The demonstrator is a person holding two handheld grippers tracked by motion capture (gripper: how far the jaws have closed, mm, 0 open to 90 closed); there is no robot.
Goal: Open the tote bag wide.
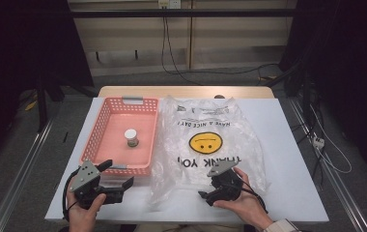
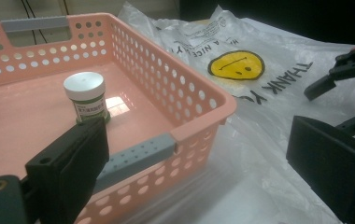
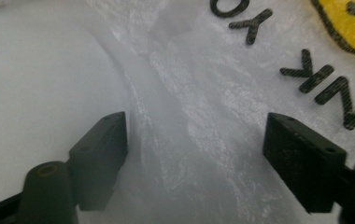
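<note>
Right tongs open over plastic bag, left tongs open, empty; pink basket w/ small jar.

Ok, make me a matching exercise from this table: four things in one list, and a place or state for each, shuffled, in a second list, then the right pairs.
Things:
1. small white-lidded jar
2. pink basket
3. plastic bag
4. right claw

Places or states:
A. lying flat with a yellow smiley face on it
B. open over the bag's near edge
C. standing upright inside the basket
D. on the table to the left of the bag

Pairs: 1-C, 2-D, 3-A, 4-B
</note>
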